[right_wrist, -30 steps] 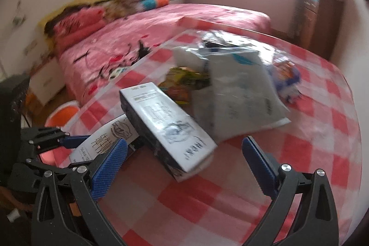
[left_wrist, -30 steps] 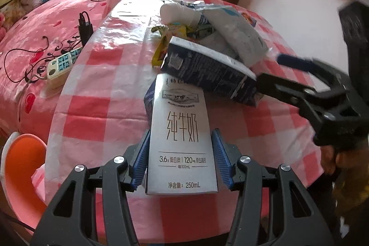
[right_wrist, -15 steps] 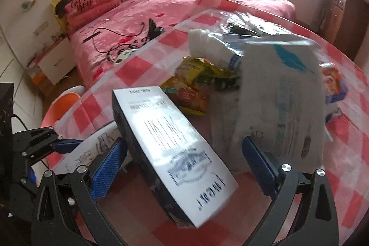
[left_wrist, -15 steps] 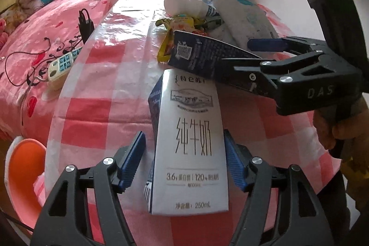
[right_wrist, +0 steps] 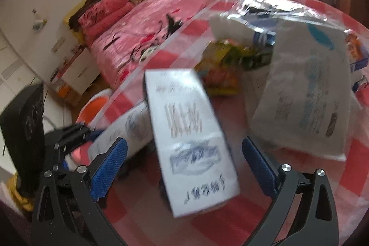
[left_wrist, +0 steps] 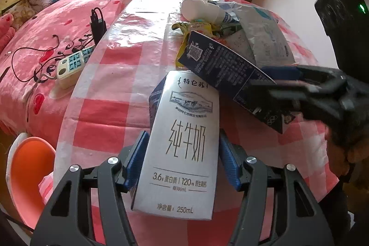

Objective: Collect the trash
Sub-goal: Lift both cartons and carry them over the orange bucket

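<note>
Checked tablecloth [left_wrist: 110, 75], left fingers [left_wrist: 138, 153] closing again on white carton [left_wrist: 182, 149], right fingers [right_wrist: 108, 163] spread.

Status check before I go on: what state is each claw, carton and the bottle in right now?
left claw: jaws just been closing, pads beside the white carton, pressing or not unclear
white carton: lying flat on the table
right claw: open, pads clear of the dark carton
dark carton: tilted, one end resting across the white carton's far end
white bottle: lying on its side
</note>
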Tool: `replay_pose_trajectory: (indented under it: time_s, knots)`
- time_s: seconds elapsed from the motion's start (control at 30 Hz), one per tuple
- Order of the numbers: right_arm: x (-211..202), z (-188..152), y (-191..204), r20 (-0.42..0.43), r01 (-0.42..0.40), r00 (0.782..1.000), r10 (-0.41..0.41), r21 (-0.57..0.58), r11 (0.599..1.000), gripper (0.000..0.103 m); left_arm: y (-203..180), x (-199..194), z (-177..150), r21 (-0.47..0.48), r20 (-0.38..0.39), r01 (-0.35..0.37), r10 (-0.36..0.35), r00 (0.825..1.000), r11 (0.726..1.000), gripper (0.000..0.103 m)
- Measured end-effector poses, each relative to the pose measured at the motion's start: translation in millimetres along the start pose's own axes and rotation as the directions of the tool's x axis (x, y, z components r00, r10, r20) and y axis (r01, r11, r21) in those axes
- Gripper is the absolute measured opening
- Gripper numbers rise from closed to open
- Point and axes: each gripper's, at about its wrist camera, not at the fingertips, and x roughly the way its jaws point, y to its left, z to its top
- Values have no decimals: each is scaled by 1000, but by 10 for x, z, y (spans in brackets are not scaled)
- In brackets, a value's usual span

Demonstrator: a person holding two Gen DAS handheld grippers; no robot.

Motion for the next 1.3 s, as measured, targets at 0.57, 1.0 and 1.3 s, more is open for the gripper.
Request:
replay_pose_trajectory:
  time_s: [0.57,1.0,1.3]
  knots:
    - [-24,-264,15,83,-11,997,2,111,994,69,106,-58,-47,-63,47,22,-19,999,998,60]
    - [-177,-132,363,150,-98,985,79,124,987,69,535,-592,-108,-147,158,-41,64,985,988,60]
    - [132,164,1116,70,-189,980,188,4,982,69,1261,-1040,-384,-287,186,-222,282,941,932,60]
